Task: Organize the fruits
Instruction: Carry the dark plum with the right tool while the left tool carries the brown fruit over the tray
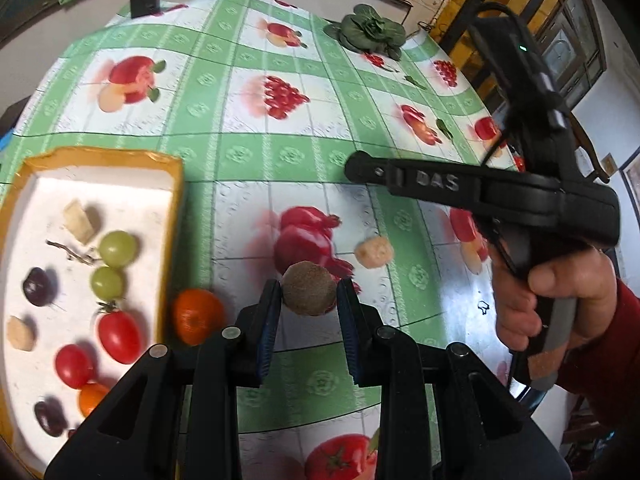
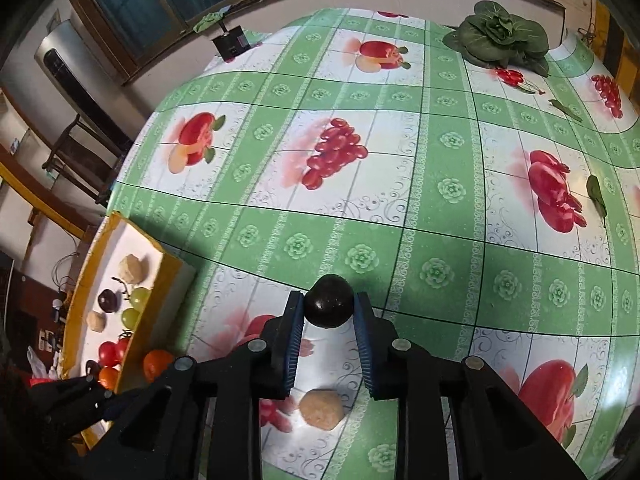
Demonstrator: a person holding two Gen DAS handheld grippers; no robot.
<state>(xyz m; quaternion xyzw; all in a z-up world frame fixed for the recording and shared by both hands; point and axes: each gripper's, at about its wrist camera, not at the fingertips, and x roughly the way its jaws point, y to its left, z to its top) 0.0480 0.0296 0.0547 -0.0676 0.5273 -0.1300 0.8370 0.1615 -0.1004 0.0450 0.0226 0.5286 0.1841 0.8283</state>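
Two fruits are gripped: the left gripper [image 1: 308,296] jaws pinch a kiwi [image 1: 309,289] at lower centre; the right gripper [image 2: 329,308] jaws clamp a dark plum [image 2: 329,301]. Next, likely carry both to the yellow-rimmed tray [image 1: 173,216], lower left on the bench [image 1: 280,152].
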